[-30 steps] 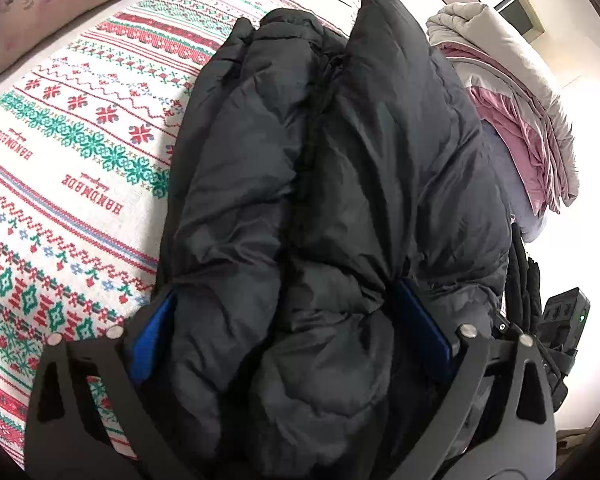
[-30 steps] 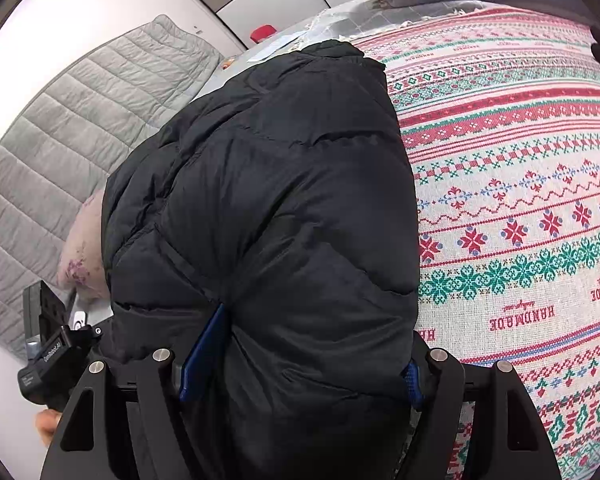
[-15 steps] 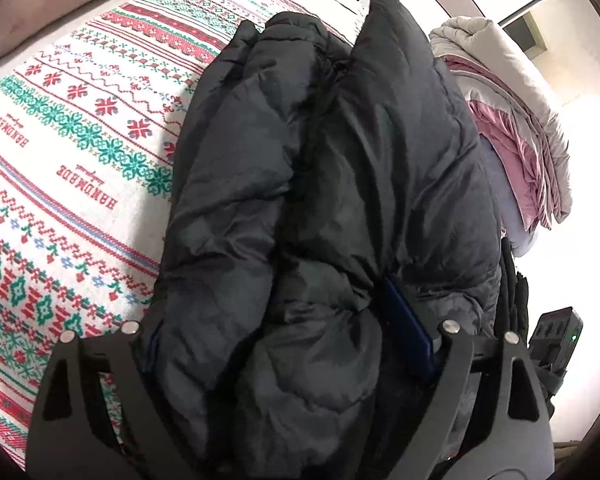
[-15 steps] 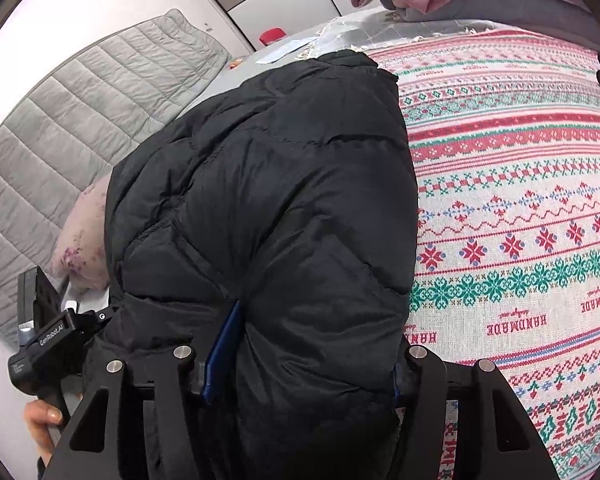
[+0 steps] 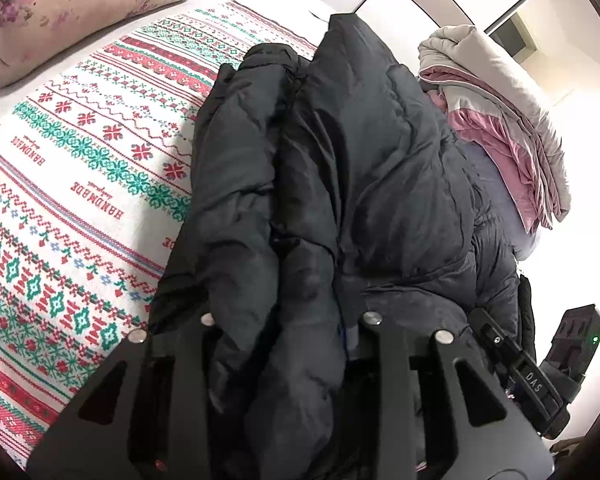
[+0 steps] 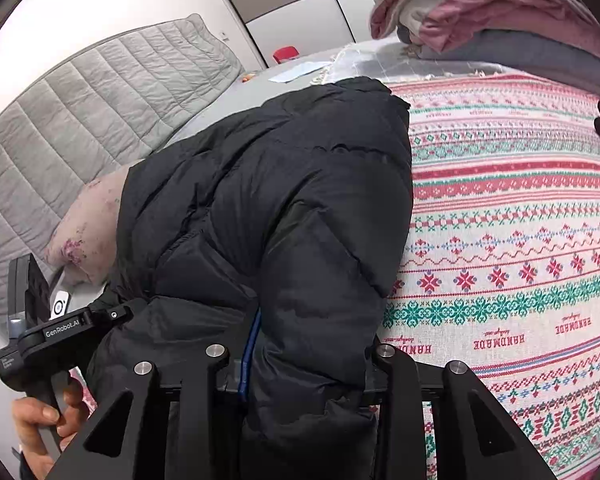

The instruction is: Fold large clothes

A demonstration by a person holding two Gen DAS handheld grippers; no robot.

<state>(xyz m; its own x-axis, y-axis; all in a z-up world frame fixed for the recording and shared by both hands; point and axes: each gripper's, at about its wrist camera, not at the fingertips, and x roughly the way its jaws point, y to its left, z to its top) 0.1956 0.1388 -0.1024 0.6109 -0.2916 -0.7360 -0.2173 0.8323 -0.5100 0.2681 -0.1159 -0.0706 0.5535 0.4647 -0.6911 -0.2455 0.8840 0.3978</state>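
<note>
A black puffer jacket lies folded lengthwise on the bed, its near end bunched up. My left gripper is closing its jaws on a thick fold of that end, and the padding fills the gap and hides the pads. From the other side, my right gripper is closing on another thick fold of the jacket. Only a sliver of one blue pad shows, pressed into the fabric. A hand holds the other gripper's black handle at the lower left.
The jacket rests on a white bedspread with red and green knit-style bands. A pink floral pillow lies at the head, before a grey quilted headboard. Pink and grey bedding is piled beyond the jacket.
Both pairs of jaws have drawn together from wide apart, squeezing the jacket's folds between them. The right gripper has risen a little and the fabric has bunched higher.
</note>
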